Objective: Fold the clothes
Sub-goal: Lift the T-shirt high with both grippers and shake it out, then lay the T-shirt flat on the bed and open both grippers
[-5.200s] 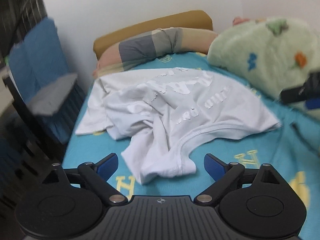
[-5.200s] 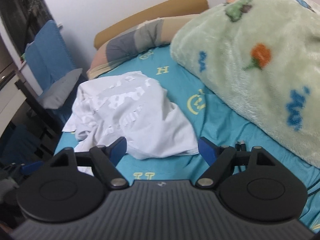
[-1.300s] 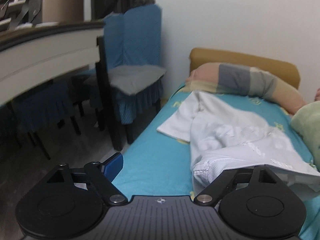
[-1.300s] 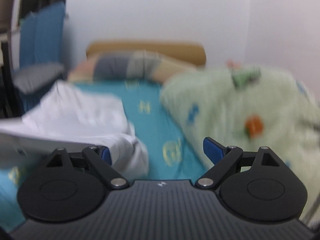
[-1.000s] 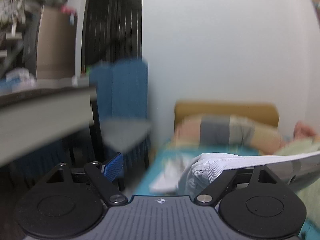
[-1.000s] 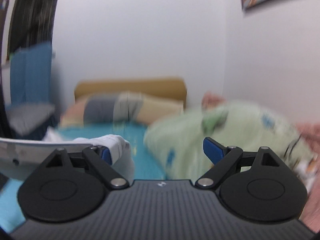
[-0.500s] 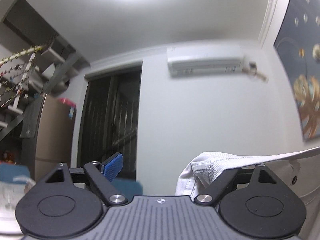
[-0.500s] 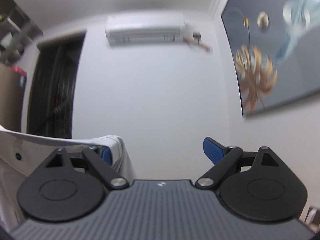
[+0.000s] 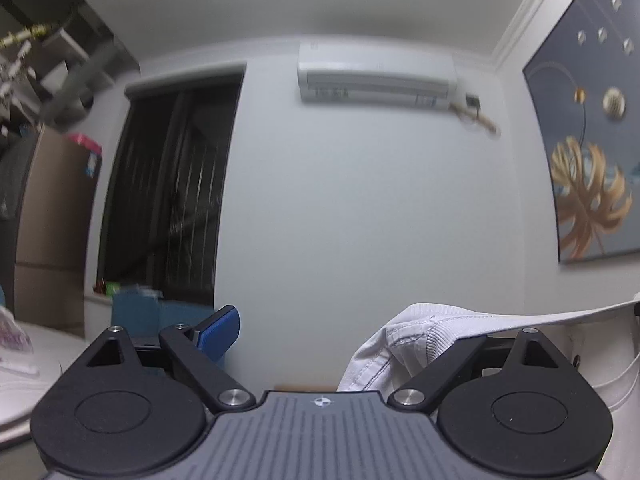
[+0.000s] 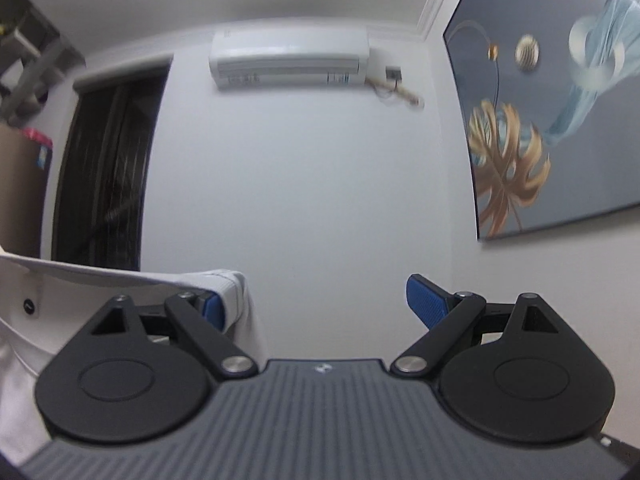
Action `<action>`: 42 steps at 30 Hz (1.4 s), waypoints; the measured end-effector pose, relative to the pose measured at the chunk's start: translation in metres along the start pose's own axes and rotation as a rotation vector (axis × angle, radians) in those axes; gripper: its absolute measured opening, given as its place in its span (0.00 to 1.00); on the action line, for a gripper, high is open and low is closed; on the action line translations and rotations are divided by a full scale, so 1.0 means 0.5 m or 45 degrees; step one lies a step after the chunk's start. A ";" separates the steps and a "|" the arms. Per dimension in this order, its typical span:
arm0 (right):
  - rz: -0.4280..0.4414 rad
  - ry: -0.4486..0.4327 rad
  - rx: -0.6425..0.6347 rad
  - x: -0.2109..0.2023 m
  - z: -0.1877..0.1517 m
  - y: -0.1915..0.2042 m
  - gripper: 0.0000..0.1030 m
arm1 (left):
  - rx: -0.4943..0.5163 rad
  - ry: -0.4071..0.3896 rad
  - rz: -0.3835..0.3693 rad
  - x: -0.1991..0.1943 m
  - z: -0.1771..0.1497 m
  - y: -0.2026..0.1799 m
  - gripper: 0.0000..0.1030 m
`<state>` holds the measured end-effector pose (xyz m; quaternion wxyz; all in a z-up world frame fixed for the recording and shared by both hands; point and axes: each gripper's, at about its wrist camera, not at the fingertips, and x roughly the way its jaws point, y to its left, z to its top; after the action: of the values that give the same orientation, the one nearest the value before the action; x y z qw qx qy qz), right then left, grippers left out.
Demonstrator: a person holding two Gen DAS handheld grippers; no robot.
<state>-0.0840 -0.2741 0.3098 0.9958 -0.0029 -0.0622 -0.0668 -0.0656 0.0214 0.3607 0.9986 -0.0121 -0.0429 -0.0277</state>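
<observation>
while both cameras are tilting up toward the far wall, the white shirt [image 9: 424, 340] is draping over the right finger of the left claw [image 9: 320, 330], hiding that pad, and its jaws are standing wide apart. in the right wrist view the shirt [image 10: 80, 292] is hanging over the left finger of the right claw [image 10: 316, 304], whose jaws are also spread wide. its hem is stretching off toward the frame edge in each view. ahead, open air is reaching to the wall, with an air conditioner [image 9: 376, 80] up high, a dark doorway [image 9: 172, 192] at left and a painting [image 10: 552, 120] at right.
</observation>
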 end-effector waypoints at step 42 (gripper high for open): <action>0.395 1.166 0.046 0.976 -1.030 0.328 0.88 | 0.077 1.154 -0.042 1.042 -1.096 0.190 0.99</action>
<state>0.4815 -0.1838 -0.1402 0.9189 0.0350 0.3827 0.0894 0.5047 0.0734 -0.1422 0.9160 0.0310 0.3975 -0.0449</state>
